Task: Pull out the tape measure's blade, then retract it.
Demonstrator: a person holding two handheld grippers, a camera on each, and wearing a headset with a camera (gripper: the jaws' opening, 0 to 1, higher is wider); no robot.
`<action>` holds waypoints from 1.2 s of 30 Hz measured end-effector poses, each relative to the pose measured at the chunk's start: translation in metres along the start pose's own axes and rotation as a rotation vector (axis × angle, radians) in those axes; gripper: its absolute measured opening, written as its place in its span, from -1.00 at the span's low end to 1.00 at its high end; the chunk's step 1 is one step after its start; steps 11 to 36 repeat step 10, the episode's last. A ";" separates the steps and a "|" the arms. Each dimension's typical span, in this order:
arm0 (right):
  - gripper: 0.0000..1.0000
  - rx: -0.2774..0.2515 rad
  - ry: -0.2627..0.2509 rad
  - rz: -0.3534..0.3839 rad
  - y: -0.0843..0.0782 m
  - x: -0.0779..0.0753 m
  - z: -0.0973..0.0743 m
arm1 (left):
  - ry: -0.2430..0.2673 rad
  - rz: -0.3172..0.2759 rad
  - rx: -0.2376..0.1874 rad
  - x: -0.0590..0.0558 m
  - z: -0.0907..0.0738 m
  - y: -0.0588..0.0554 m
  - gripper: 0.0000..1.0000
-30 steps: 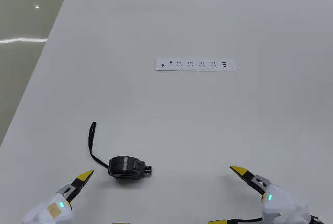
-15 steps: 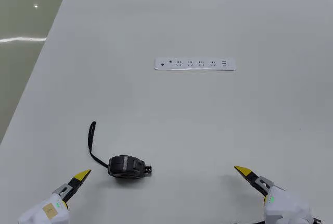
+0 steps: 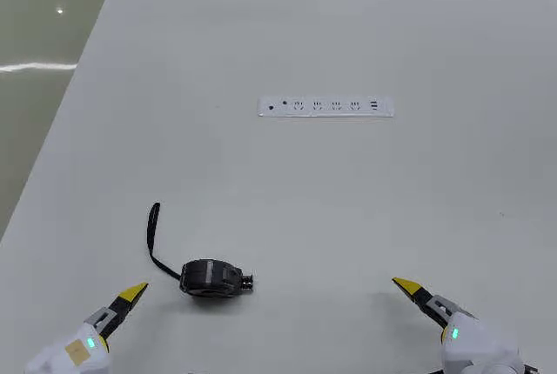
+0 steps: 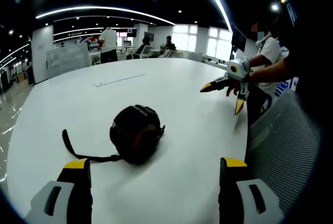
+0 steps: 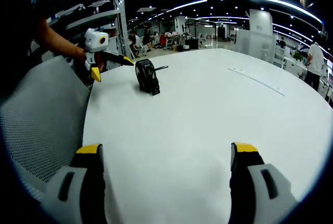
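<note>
Tape measure near left tool

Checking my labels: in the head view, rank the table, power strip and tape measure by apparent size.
1. Table.
2. Power strip and tape measure: unranked. The strip looks longer but thinner, the tape measure's case bulkier, and the strip lies farther off.

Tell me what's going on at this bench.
A person holds a pair of tongs in each hand over a white table. A black tape measure lies on the table with its blade not pulled out and its strap trailing behind it. The left tongs are the nearer pair, the right tongs farther off. Both are open and neither touches the tape measure. A white power strip lies farther back.
</note>
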State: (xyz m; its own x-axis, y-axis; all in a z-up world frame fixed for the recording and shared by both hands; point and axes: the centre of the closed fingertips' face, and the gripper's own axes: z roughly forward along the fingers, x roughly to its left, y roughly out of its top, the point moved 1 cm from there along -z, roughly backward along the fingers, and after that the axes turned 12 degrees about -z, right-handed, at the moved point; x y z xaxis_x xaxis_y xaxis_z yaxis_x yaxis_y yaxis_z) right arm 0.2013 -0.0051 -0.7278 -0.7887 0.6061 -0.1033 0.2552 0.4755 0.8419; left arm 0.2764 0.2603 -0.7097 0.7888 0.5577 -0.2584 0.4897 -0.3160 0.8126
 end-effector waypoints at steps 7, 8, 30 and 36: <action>0.96 0.006 0.003 0.000 -0.001 0.002 -0.001 | -0.003 0.000 -0.002 -0.002 0.001 0.001 1.00; 0.96 0.006 0.004 0.000 -0.001 0.002 -0.001 | -0.003 0.000 -0.002 -0.002 0.001 0.001 1.00; 0.96 0.004 0.004 -0.001 0.000 0.002 -0.001 | -0.005 0.000 -0.004 -0.003 0.001 0.001 1.00; 0.96 0.004 0.004 -0.001 0.000 0.002 -0.001 | -0.005 0.000 -0.004 -0.003 0.001 0.001 1.00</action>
